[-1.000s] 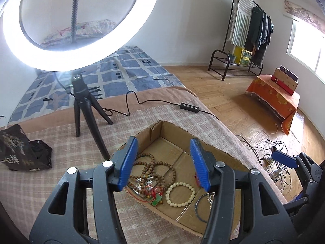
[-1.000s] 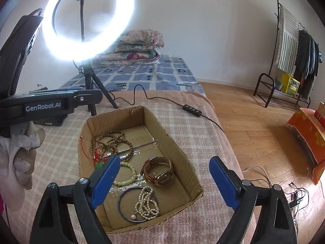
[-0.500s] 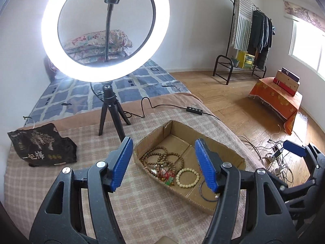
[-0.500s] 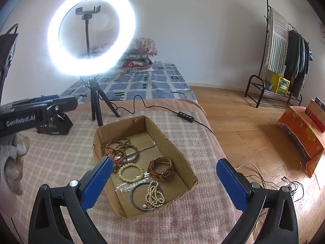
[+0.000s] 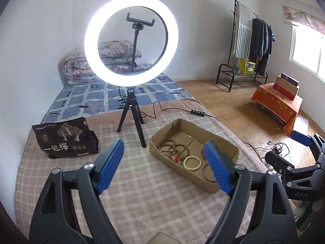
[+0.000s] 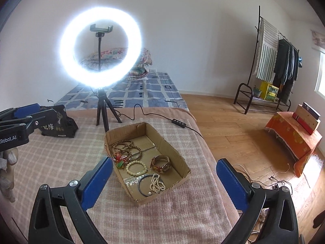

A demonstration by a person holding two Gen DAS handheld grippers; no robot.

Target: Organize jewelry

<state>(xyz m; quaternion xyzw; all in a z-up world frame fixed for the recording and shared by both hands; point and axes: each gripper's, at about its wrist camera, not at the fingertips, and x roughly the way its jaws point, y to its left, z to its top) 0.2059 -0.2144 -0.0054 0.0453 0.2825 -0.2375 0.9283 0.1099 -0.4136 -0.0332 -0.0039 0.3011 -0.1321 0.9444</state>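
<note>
Left wrist view, left to right: black printed bag (image 5: 65, 139) flat on the checked blanket (image 5: 142, 203) of the bed; ring light (image 5: 131, 40) on its tripod (image 5: 132, 118); cardboard box (image 5: 162, 142) with the jewelry; at far right the right gripper (image 5: 300, 138) seen side-on, over the bed's edge. The left gripper (image 5: 164, 166) has just been opening its jaws and they stand wide, nothing between them, above the blanket and short of the box. Its right finger hides part of the box here: only the wooden bead strands (image 5: 172, 147), the cream bead bracelet (image 5: 192, 162) and an arc of the dark bangle (image 5: 205, 172) show. Right wrist view: left gripper (image 6: 26, 109) enters at the left margin, over the bag (image 6: 59, 122); the ring light (image 6: 100, 47) is blown out. The box (image 6: 180, 162) shows entire, adding a brown leather watch (image 6: 161, 163), a pearl strand (image 6: 156, 185) beside the bangle (image 6: 142, 185), and a red-green charm (image 6: 119, 160) by the wooden beads (image 6: 126, 147). The right gripper (image 6: 164, 183) has also just opened further; jaws at widest, empty, straddling the box's near end from above, apart from it. All jewelry lies in the box.
</note>
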